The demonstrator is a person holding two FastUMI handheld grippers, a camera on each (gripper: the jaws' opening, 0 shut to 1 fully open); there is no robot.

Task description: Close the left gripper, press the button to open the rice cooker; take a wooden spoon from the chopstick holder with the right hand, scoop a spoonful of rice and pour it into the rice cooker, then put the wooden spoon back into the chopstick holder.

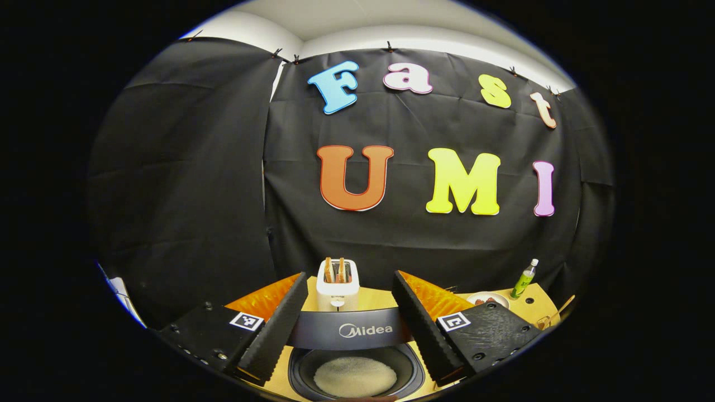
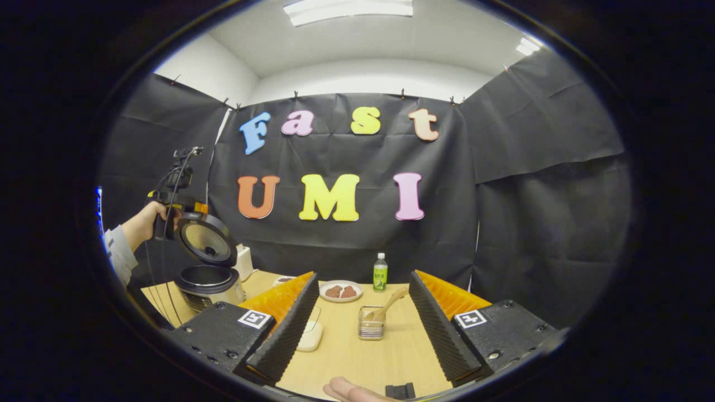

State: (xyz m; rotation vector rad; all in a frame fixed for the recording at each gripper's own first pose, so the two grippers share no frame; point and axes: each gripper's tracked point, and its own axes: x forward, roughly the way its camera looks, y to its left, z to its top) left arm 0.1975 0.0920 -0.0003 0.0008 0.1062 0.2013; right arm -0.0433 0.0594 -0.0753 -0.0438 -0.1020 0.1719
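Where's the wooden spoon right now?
In the right gripper view, the wooden spoon stands in the chopstick holder on the table, ahead between the open right gripper fingers, in front of the plate and bottle.

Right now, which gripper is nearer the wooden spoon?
Right. The right gripper faces the spoon in its holder just ahead. The left gripper hangs over the open cooker, off to the side.

From my right gripper view: chopstick holder [image 2: 371, 329] stands mid-table [image 2: 357, 357] with the wooden spoon [image 2: 385, 306] in it; plate [image 2: 341, 291] and bottle [image 2: 380, 272] behind it, bottle right of plate. Rice cooker [image 2: 208, 282] far left, lid [image 2: 205, 241] up. From my left gripper view: toaster [image 1: 337, 285] behind the cooker
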